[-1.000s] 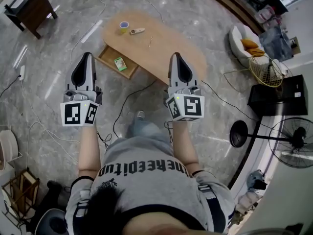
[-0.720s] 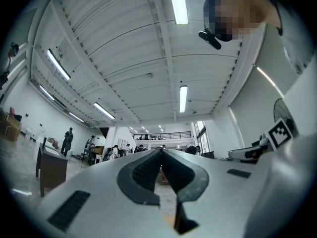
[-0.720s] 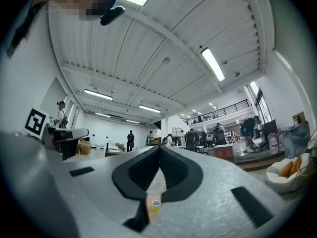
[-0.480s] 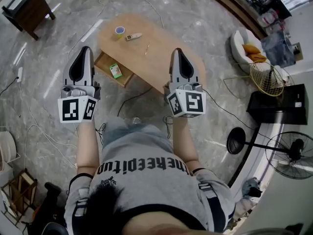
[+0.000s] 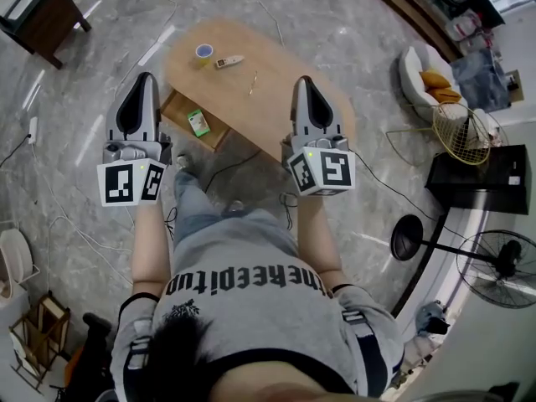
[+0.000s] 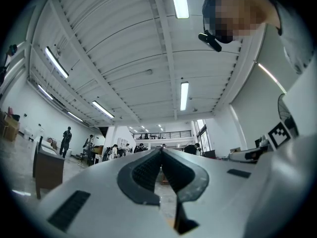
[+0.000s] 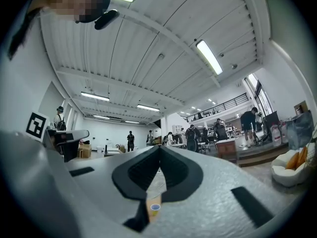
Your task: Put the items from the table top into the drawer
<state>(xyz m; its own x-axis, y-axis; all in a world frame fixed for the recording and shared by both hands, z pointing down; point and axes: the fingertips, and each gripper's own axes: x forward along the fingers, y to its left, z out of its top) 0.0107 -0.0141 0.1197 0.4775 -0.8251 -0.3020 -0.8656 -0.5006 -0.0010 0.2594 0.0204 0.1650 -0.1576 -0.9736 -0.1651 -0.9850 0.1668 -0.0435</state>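
An oval wooden table (image 5: 276, 90) stands on the marble floor ahead of me. On its far left end sit a small yellow cup with a blue rim (image 5: 203, 54), a white remote-like item (image 5: 228, 61) and a thin stick (image 5: 252, 83). An open drawer (image 5: 180, 107) sticks out under the table's left side with a green pack (image 5: 198, 122) in it. My left gripper (image 5: 144, 79) is held shut and empty over the floor left of the drawer. My right gripper (image 5: 303, 84) is shut and empty above the table's near edge. The cup (image 7: 155, 208) shows below the right jaws.
Cables trail over the floor (image 5: 226, 162) between me and the table. A dark side table (image 5: 46, 11) stands at far left. To the right are a white chair with orange cushions (image 5: 423, 74), a wire basket (image 5: 459, 124), a black box (image 5: 477, 174) and a fan (image 5: 502, 249).
I have walked a step: one leg now shows forward on the left, and both grippers have shifted with me toward the table, still shut.
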